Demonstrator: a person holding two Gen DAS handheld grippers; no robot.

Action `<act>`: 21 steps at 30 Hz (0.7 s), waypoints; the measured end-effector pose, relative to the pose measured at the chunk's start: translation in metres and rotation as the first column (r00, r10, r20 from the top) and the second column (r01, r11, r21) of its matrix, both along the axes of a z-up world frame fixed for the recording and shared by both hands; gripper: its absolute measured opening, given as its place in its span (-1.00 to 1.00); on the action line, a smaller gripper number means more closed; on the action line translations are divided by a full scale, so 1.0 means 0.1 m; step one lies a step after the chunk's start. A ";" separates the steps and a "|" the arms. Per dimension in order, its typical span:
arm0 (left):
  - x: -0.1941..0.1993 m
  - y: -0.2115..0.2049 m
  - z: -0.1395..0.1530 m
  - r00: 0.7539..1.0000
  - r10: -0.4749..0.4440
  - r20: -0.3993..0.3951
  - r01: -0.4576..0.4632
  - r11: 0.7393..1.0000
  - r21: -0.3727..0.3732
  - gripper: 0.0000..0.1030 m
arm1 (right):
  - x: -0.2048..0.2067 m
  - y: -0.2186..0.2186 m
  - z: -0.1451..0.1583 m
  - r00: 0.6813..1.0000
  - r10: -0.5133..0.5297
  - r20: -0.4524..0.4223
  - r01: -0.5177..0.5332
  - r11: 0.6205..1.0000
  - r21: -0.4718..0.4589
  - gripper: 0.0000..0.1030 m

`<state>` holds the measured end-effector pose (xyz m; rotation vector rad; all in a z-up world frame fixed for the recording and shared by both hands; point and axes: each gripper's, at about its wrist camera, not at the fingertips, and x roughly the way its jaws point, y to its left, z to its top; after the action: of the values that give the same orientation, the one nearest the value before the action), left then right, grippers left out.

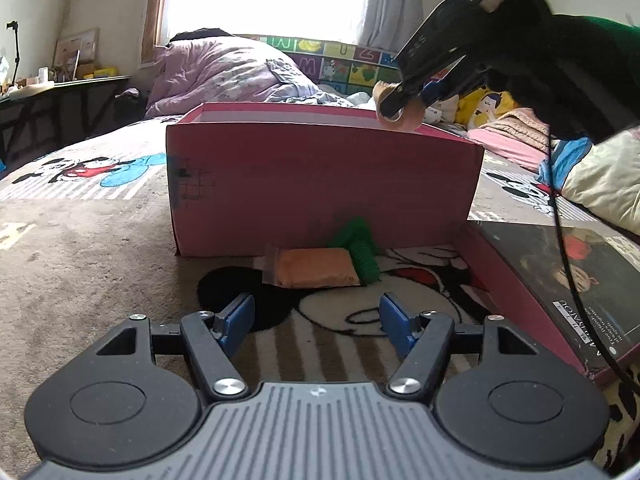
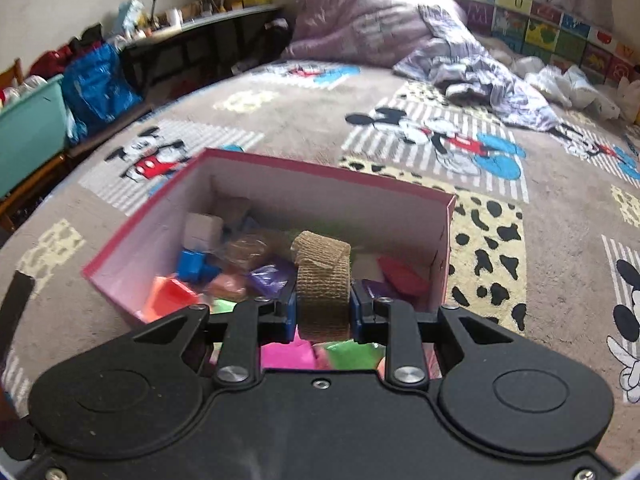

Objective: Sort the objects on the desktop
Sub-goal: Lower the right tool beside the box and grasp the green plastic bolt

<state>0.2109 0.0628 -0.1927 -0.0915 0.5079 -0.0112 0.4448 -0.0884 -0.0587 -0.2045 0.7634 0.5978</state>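
Tan bandage roll (image 2: 323, 284) clamped in the right claw (image 2: 323, 314), poised over the pink box (image 2: 256, 168).
Below that claw the box already holds many colourful pieces; ahead of the left claw (image 1: 316, 318), fingers apart and empty, an orange packet (image 1: 314, 267) and green spring toy (image 1: 362, 250) lie on the blanket (image 1: 100, 260), unsorted.

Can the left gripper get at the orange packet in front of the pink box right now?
Probably yes: the left gripper is open, the orange packet lies straight ahead on the blanket, nothing between; only the green toy touches its right end.
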 end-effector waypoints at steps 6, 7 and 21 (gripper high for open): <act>0.02 0.02 -0.01 1.000 -0.001 -0.005 0.001 1.000 -0.007 0.32 | 0.26 0.12 -0.12 0.999 -0.013 -0.036 0.010 0.997 -0.071 -0.52; 0.02 0.02 -0.01 1.000 -0.001 -0.006 0.001 1.000 -0.007 0.32 | 0.29 0.14 -0.14 0.999 -0.015 -0.043 0.012 0.997 -0.080 -0.52; 0.08 0.13 -0.05 0.999 0.014 -0.032 -0.016 0.999 -0.041 0.32 | 0.50 0.20 -0.22 0.995 -0.087 -0.044 0.082 0.991 -0.104 -0.02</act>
<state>0.2192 0.0762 -0.1980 -0.1359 0.5390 -0.0056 0.4950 -0.0685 -0.0803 -0.2511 0.8459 0.4853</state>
